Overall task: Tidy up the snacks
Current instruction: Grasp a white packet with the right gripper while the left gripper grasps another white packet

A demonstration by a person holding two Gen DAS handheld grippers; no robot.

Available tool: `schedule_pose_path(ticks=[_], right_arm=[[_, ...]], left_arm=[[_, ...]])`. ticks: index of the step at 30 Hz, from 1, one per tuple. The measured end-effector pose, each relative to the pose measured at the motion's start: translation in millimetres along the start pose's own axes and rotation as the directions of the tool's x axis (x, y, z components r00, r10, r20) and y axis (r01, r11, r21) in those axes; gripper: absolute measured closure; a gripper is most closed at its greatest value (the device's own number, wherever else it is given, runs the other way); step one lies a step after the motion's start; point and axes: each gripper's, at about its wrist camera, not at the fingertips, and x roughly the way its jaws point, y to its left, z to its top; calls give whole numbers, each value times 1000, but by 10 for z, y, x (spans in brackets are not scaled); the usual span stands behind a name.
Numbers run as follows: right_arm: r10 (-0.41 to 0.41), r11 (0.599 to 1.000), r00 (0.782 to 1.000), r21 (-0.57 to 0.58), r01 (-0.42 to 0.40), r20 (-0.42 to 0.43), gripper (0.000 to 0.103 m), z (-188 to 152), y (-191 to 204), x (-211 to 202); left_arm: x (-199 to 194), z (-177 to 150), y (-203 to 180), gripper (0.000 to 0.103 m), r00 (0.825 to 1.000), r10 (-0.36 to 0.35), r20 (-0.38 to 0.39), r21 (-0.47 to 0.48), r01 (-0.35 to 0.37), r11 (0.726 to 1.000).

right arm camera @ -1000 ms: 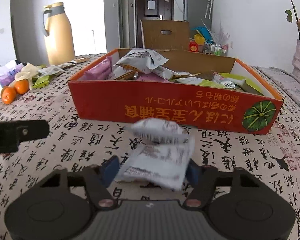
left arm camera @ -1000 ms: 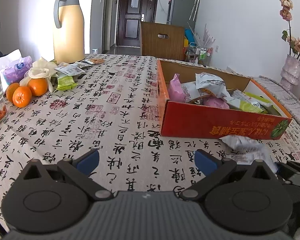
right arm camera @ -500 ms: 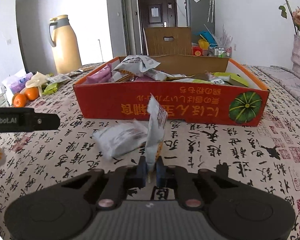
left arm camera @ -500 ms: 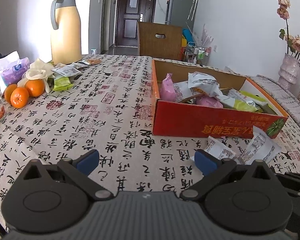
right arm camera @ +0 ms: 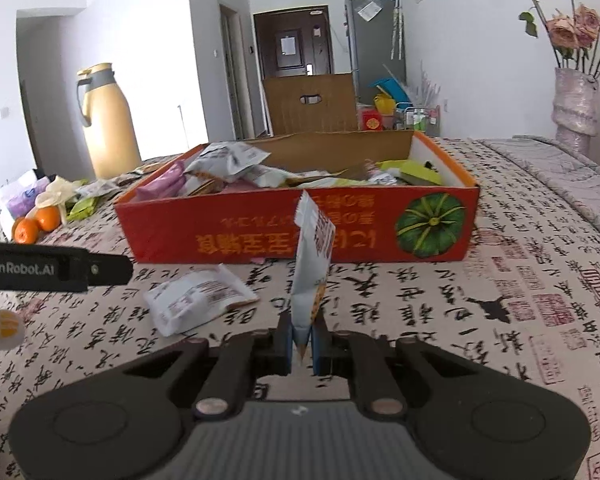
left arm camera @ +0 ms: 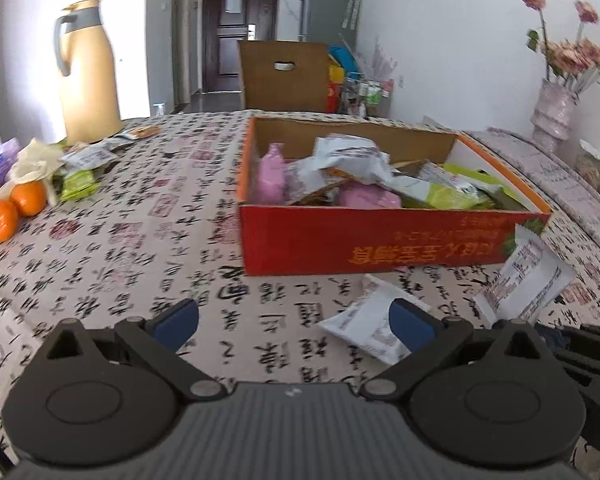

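- While the right gripper (right arm camera: 301, 344) has its jaws closed on the lower edge of a white snack packet (right arm camera: 311, 272), that packet stands up on edge just in front of the red cardboard box (right arm camera: 260, 236).
- From the left wrist view, the same held packet (left arm camera: 524, 280) shows tilted at the right, near the box's (left arm camera: 380, 240) front corner.
- Beside it, a second white snack packet (right arm camera: 198, 300) lies flat on the surface (right arm camera: 500, 280), which is covered with a calligraphy-print cloth.
- Nearby, the left gripper (left arm camera: 294, 318) has its jaws wide open and holds nothing; the flat packet (left arm camera: 364, 320) lies partly behind its right finger (left arm camera: 412, 324).
- Inside the box sit mixed snack packs, pink, white and green.
- Farther off at the left, oranges (left arm camera: 16, 208), a green pack (left arm camera: 78, 184) and more small packs lie close to a tall yellow thermos jug (left arm camera: 86, 76).
- A vase of pink flowers (right arm camera: 574, 100) stands at the far right.
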Motion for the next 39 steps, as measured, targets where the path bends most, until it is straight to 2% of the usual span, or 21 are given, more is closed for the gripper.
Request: schedule_pose_path(ticks=[6,15,20,25,28,31,39], right_arm=[[-22,1000,1000,18,22,16,94,7,-130,-5],[-38,999,999,25,37,28,94,13,-235,5],[-33,999,999,26,32,29,94,10,-253,11],[-23,999,999,31,22,31,94,4,-262,7],[-15,999,999,29,15,33,94,2,-260,-4],[-12,1000,999,28,11,34,94,3,-260,-8],[-12,1000,998,20,11,55,94,46,-275,-59]], left_arm=[[170,30,-276,0,999,-26,-33,79,29,996],[380,28,-577,1,998,-18,-65,167,28,985],[518,9,-600,14,995,-11,-94,173,28,985],[585,-7,-582,44,991,-50,-123,159,69,985],[574,-9,-572,57,991,-57,-119,153,76,985],[544,-14,-580,62,992,-62,-113,157,79,984],[258,97,-603,62,997,-73,-32,149,77,986]])
